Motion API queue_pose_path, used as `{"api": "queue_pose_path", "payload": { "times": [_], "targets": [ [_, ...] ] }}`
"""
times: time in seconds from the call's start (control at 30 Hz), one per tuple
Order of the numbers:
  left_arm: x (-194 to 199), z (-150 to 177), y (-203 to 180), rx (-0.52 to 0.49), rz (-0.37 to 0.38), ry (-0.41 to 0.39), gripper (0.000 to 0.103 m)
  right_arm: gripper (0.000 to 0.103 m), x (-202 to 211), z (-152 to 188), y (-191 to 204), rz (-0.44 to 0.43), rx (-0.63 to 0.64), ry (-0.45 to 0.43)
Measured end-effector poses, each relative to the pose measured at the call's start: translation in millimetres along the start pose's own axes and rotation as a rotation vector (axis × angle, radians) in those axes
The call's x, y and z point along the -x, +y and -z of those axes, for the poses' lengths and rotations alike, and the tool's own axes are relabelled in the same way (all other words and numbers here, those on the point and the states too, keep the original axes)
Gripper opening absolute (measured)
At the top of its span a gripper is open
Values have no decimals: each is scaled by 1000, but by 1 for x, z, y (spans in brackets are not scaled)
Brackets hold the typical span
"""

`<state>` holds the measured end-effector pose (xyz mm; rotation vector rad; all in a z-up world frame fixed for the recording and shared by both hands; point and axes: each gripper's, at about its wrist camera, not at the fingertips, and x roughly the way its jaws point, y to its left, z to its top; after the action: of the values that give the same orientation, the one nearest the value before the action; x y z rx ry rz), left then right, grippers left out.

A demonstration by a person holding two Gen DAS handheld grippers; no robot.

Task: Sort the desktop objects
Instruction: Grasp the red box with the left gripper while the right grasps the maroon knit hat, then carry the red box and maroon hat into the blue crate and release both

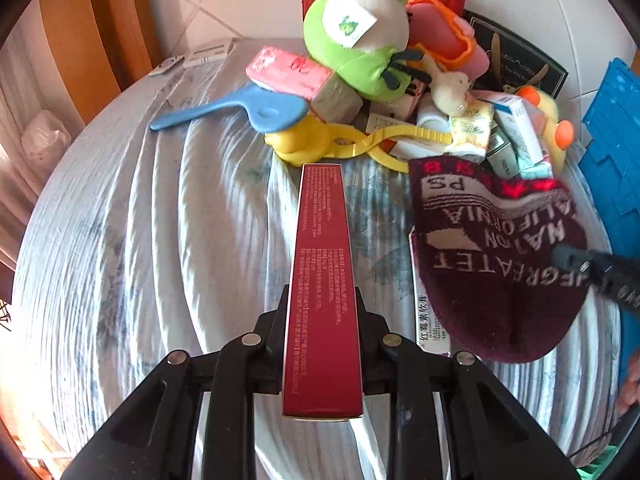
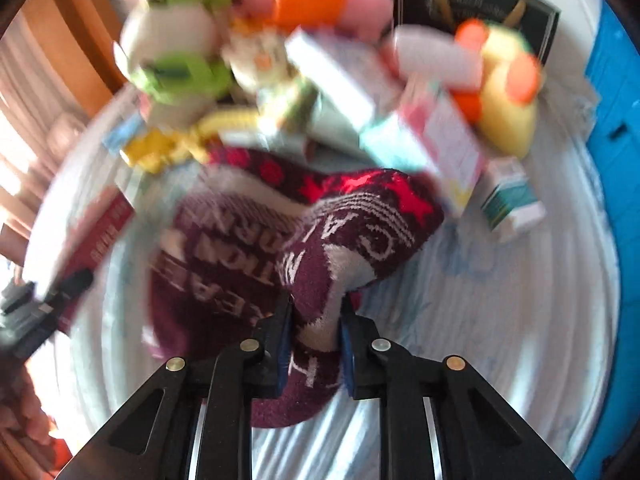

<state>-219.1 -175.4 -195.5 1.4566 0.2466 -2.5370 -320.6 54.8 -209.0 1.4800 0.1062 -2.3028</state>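
The left hand-held gripper (image 1: 322, 320) is clamped on a long dark-red box (image 1: 322, 280), its two black jaws pressing the box's narrow sides, the box pointing forward and held clear above the pale striped cloth (image 1: 140, 240) that covers the bench. The right hand-held gripper (image 2: 314, 320) is closed on a maroon knitted sock (image 2: 320, 248) with white lettering and red stars; the fabric is bunched between its blue-lined pads, and in the left wrist view the sock drapes over a white printed carton (image 1: 420, 312) just beside the red box. (The right wrist view is smeared, so fine detail there is poor.)

Farther out lies the pile not yet sorted: a yellow plastic clamp toy (image 1: 332, 144) just beyond the tip of the red box, a blue paddle brush (image 1: 240, 108) to its left, a pink packet (image 1: 288, 70), a green plush bird (image 1: 360, 40), several small medicine cartons (image 1: 516, 128) and a yellow plush duck (image 1: 548, 116). A blue plastic crate (image 1: 612, 140) stands at the right edge, near the sock.

By my reading, the step in hand is the carry: both pieces are picked and neither is placed. The next move calls for taking each to its own destination, probably the crate for one of them, and opening the jaws only once the item is over it; the limp sock may snag the loose cartons as it lifts.
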Motion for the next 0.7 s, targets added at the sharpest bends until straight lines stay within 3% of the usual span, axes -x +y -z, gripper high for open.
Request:
{"api": "queue_pose_path", "payload": {
  "times": [0.17, 0.33, 0.7],
  "targets": [
    [35, -4, -9, -23, 29, -71, 23, 13, 84, -9, 0, -34, 3, -194],
    [77, -3, -29, -57, 89, -150, 23, 7, 151, -12, 0, -9, -13, -351],
    [134, -7, -103, -187, 192, -242, 23, 7, 255, 12, -29, 120, -49, -537]
  ]
}}
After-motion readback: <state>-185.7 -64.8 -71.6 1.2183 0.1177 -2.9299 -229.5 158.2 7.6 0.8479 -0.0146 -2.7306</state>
